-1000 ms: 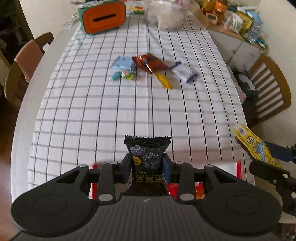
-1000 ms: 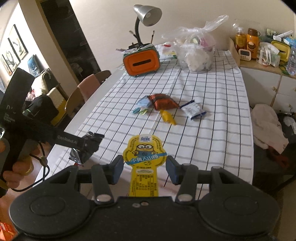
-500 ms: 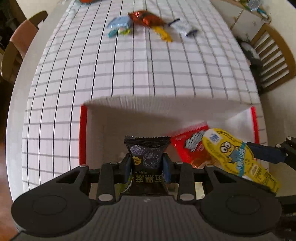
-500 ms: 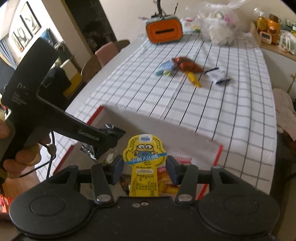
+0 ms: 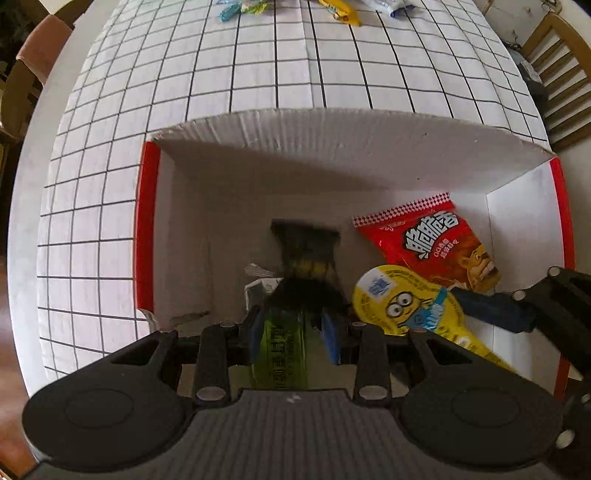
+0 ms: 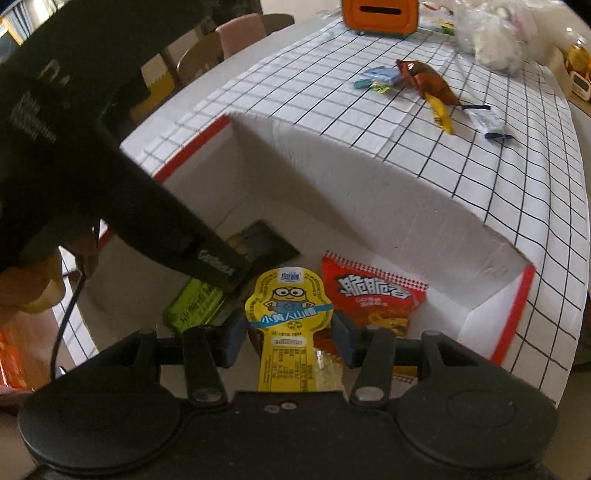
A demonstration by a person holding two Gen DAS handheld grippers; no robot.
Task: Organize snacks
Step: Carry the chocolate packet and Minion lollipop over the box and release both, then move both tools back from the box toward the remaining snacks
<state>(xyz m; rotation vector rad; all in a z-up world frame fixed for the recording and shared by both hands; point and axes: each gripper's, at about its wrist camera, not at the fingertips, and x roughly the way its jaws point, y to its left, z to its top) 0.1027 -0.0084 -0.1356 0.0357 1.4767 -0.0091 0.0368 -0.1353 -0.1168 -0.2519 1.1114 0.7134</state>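
My left gripper [image 5: 293,326] is inside the white, red-edged box [image 5: 332,125], with its jaws spread. The black snack packet [image 5: 304,251] is blurred just beyond its tips, over the box floor; it also shows in the right wrist view [image 6: 264,243]. My right gripper [image 6: 290,332] is open too. The yellow Minions packet [image 6: 288,314] lies loose between its fingers, low in the box; it shows in the left wrist view [image 5: 402,302]. A red snack bag [image 6: 373,295] lies on the box floor at right.
A yellow-green packet [image 6: 195,306] lies on the box floor under the left gripper. Several loose snacks [image 6: 428,83] lie on the checked tablecloth [image 6: 443,155] beyond the box. An orange case [image 6: 380,14] and a plastic bag [image 6: 495,33] stand at the far end. Chairs flank the table.
Both grippers dropped lower into the box and opened. The black packet has slipped out of the left jaws; the Minions packet sits loose between the right fingers.
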